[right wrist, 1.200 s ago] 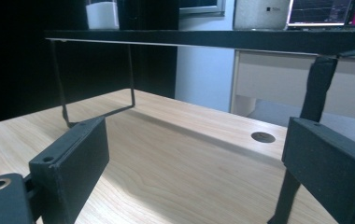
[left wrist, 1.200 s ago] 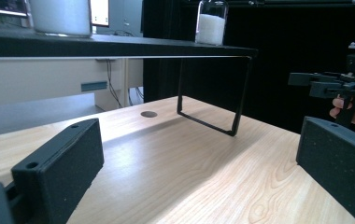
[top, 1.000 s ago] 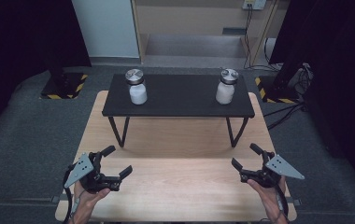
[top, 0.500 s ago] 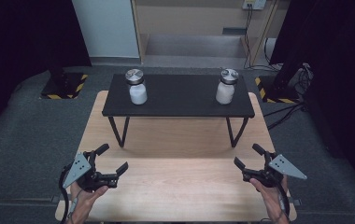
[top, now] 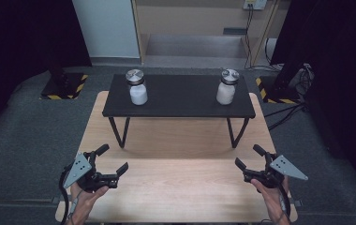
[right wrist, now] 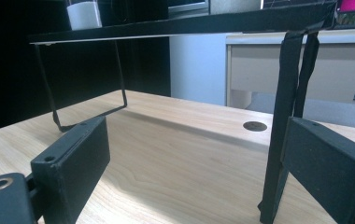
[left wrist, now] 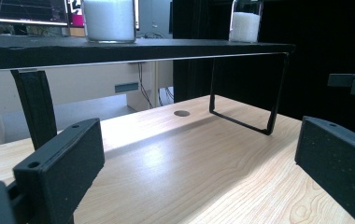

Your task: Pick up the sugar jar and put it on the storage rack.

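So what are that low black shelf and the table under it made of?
The shelf looks like a matte black board on thin, bent metal-looking legs. The table looks like pale wood or wood-look laminate: grain lines show, with a light sheen.

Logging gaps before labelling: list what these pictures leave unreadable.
- Left jar, left gripper view: lid cut off by top edge.
- Right jar, right gripper view: top cut off by the edge.
- Jar contents, high view: white fill, too small to identify.
- Room sides, high view: lost in darkness.
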`<state>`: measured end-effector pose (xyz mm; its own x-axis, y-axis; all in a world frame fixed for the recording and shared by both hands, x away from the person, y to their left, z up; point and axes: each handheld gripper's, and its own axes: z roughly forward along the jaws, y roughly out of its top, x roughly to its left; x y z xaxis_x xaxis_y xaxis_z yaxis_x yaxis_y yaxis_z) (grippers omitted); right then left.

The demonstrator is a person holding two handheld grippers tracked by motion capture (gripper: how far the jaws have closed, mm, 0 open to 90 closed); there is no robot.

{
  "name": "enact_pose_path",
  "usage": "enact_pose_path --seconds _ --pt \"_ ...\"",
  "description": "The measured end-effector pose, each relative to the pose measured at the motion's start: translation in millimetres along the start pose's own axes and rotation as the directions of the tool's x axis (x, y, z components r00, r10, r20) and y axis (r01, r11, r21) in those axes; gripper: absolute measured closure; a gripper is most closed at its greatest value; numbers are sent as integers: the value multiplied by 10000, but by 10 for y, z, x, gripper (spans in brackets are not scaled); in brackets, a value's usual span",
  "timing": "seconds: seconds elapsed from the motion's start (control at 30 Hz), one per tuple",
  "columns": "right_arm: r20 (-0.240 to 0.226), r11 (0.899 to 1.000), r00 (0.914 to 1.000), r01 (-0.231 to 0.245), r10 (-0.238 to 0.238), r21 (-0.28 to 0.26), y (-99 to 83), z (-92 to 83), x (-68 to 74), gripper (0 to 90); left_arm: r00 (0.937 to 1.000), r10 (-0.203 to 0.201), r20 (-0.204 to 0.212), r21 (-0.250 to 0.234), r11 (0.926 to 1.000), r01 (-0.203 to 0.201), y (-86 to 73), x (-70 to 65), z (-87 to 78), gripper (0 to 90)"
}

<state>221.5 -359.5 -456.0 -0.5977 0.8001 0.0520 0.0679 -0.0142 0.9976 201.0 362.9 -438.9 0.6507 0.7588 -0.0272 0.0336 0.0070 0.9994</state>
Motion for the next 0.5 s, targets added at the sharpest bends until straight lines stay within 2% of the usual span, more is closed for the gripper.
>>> enact_pose_path --seconds 0.5 --pt "-148 9998 9998 133 -131 125 3 27 0 84 9999 140 82 71 9999 -140 9 -7 14 8"
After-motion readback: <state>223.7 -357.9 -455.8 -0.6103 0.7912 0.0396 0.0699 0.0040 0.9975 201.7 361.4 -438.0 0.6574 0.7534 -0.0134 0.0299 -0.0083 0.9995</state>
